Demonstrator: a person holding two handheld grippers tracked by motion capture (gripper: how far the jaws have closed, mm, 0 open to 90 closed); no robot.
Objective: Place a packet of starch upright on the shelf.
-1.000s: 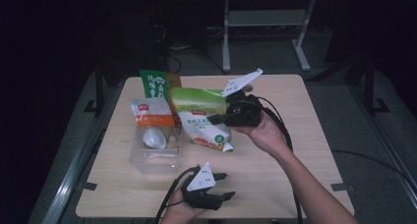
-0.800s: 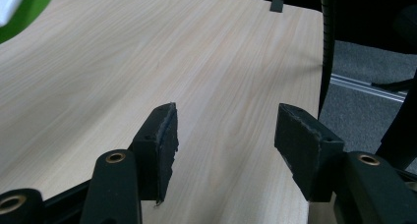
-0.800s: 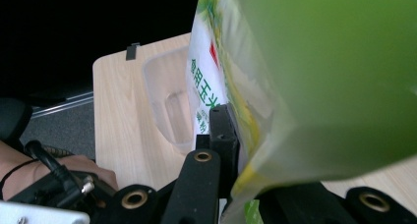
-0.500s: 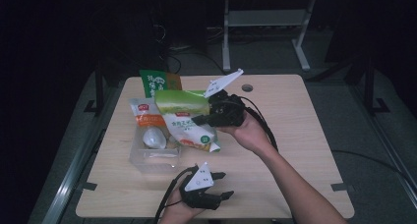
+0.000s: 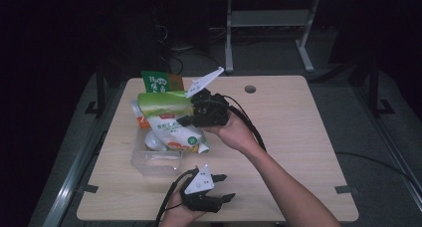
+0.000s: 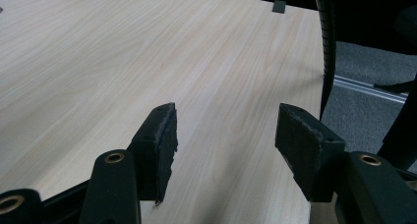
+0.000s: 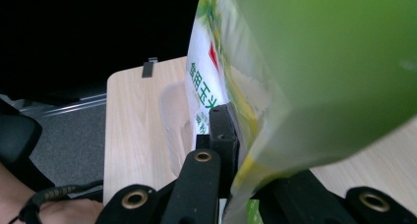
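Two grippers: right gripper [image 5: 186, 121], frame centre, jaws clamping the green-and-white pouch [image 5: 169, 125] above the clear tub [image 5: 154, 162]; left gripper [image 5: 224, 187], bottom centre, jaws wide.

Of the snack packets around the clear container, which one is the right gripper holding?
The big green-and-white pouch, clamped in the right gripper above the clear container. The orange packet and dark green packet lie behind it, ungripped.

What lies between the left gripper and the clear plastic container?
Only bare wooden table: in the high view, the open left gripper rests just in front of the clear plastic container, with nothing between them.
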